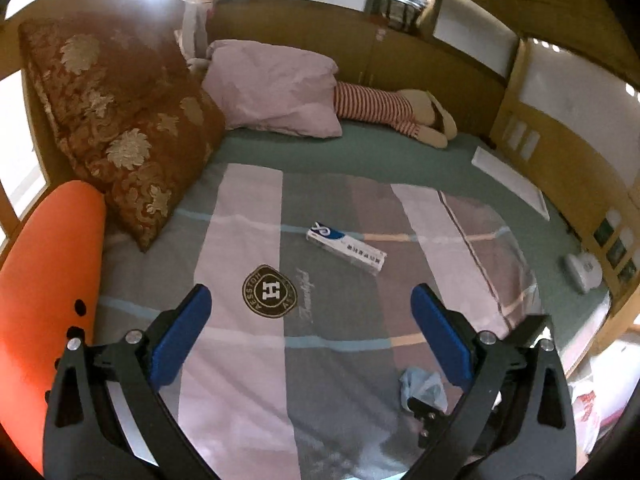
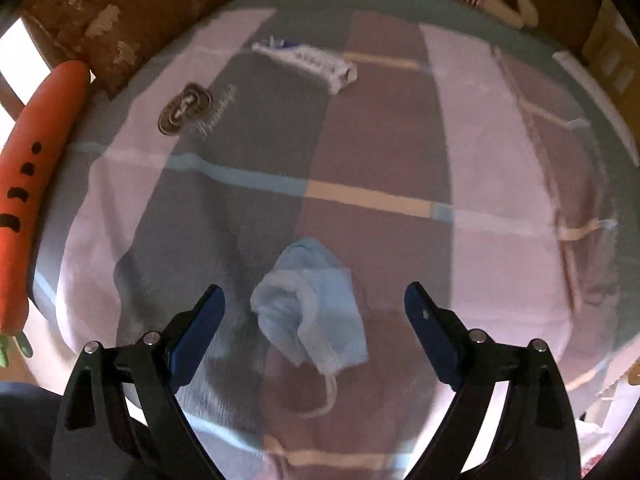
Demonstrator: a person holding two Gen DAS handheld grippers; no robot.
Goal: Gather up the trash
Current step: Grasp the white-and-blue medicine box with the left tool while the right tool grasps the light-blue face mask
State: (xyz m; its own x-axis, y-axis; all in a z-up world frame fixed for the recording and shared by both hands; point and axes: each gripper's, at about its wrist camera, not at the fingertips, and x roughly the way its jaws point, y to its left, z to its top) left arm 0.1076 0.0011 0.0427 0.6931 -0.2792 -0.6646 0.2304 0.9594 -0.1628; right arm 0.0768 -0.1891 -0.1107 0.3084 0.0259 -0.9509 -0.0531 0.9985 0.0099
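Blue face mask (image 2: 316, 304) lies limp between our right claw's (image 2: 314, 308) spread fingers, left claw (image 1: 310, 308) also open; we could pinch the blanket (image 2: 360, 152) too.

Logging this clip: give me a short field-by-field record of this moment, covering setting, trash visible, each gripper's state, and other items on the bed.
setting: bed with a plaid blanket
trash 1: crumpled blue face mask, lying on the blanket between the open jaws of the right gripper
trash 2: white and blue carton, flat on the blanket, farther up the bed
left gripper: jaws open, empty
right gripper: jaws open, nothing clamped yet
other items: carrot plush, brown floral cushion, pink pillow, striped doll
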